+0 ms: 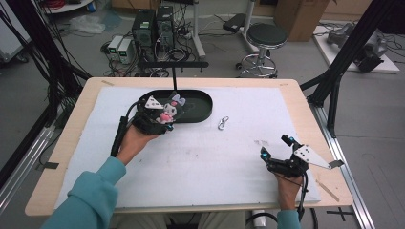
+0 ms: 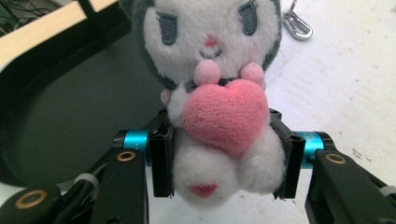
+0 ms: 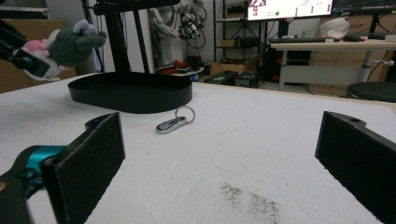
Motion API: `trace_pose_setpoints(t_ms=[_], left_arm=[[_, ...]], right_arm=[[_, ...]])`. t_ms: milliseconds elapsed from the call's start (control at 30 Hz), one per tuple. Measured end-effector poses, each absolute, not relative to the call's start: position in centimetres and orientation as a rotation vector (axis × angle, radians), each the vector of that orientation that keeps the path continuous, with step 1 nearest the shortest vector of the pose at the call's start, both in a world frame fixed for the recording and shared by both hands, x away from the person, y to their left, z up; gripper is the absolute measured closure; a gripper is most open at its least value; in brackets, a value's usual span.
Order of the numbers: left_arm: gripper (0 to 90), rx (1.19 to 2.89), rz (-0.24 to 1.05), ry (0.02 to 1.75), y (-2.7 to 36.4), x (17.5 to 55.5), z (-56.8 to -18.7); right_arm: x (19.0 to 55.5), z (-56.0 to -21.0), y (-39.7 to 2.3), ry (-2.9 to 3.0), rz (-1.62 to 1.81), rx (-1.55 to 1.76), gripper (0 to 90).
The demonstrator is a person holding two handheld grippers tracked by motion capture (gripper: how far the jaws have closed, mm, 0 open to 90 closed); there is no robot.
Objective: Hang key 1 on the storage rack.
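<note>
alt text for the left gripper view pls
The left gripper, its black jaws shut on a plush toy holding a pink heart, lifts it above a black tray. A metal clip lies on the white mat.

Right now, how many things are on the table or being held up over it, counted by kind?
Plush toys: 1, the plush toy clamped in the left gripper
Trays: 1, the black oval tray
Metal clips: 1, the silver clip on the white mat
Grippers: 2, the right gripper is open
Total: 5
</note>
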State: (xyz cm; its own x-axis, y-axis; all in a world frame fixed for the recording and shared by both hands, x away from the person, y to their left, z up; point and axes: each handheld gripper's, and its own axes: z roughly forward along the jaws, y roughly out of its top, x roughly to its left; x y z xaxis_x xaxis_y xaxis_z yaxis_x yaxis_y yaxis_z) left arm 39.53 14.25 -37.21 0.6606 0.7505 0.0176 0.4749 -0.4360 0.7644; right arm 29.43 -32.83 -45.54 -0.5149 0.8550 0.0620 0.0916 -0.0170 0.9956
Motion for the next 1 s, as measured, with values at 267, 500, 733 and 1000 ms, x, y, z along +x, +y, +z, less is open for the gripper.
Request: trace_pose_setpoints(t_ms=[267,500,733,1000], left_arm=[[52.5,2.043,0.479,0.976,16.4,39.7,-35.8],[52.5,2.0,0.506,0.982,18.0,40.2,-33.6],[52.5,1.973,0.549,1.013,19.6,40.6,-31.7],[52.5,1.953,0.566,1.03,20.4,41.3,-31.0]], right_arm=[[29.4,-45.5,-32.9,1.651,1.592,0.998,0.7],[29.5,-45.5,-32.8,1.651,1.594,0.997,0.7],[29.5,-45.5,-32.9,1.652,1.594,0.997,0.7],[29.5,-45.5,-32.8,1.652,1.595,0.989,0.7]])
